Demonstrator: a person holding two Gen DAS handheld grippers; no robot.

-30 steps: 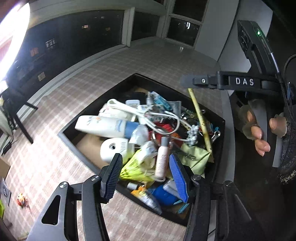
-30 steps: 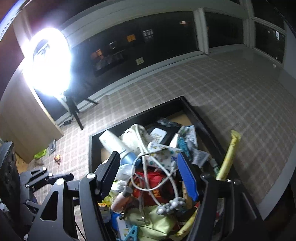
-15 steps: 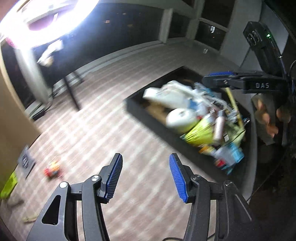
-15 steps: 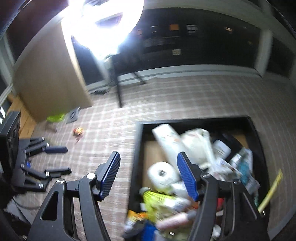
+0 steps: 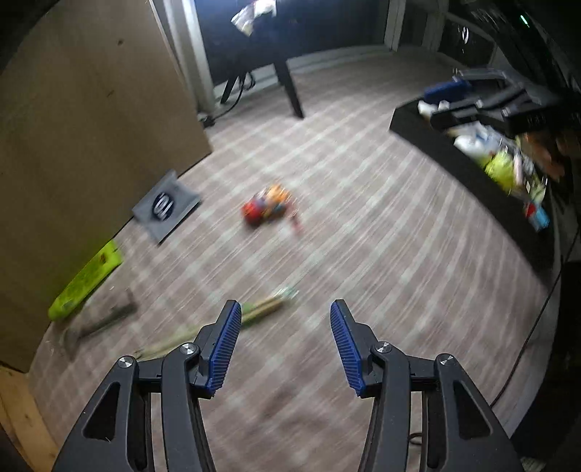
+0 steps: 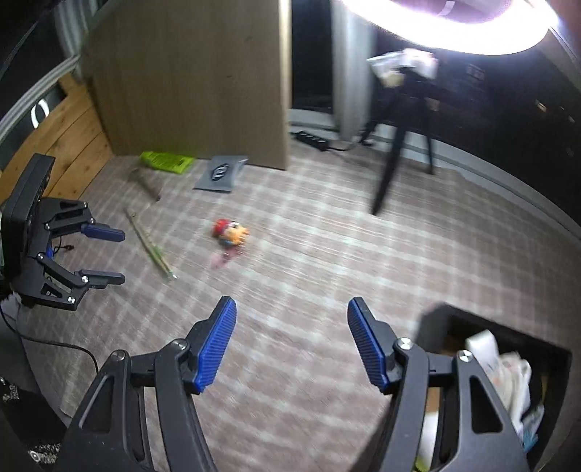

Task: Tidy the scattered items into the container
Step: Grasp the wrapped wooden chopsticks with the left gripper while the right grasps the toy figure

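Observation:
The black container (image 5: 428, 136), packed with bottles and packets, lies at the right in the left wrist view; its corner (image 6: 435, 319) shows low right in the right wrist view. On the carpet lie a red and orange toy (image 5: 267, 208) (image 6: 230, 232), a bamboo stick (image 5: 254, 312) (image 6: 150, 247), a grey pouch (image 5: 165, 208) (image 6: 221, 174), a green packet (image 5: 87, 281) (image 6: 167, 161) and a brownish tool (image 5: 98, 323). My left gripper (image 5: 285, 305) (image 6: 120, 256) hovers above the carpet near the stick, jaws closing with nothing between them. My right gripper (image 6: 292, 301) is open and empty, short of the toy.
A tall wooden panel (image 6: 189, 72) stands behind the pouch and packet. A black tripod (image 6: 392, 163) under a ring light (image 6: 446, 29) stands at the back, with a power strip (image 6: 312, 139) and cables near the wall. Checked carpet (image 6: 326, 254) covers the floor.
Both grippers have swung away from over the container to the left, toward the scattered items by the wooden panel. The container has slid to the right edge of both views.

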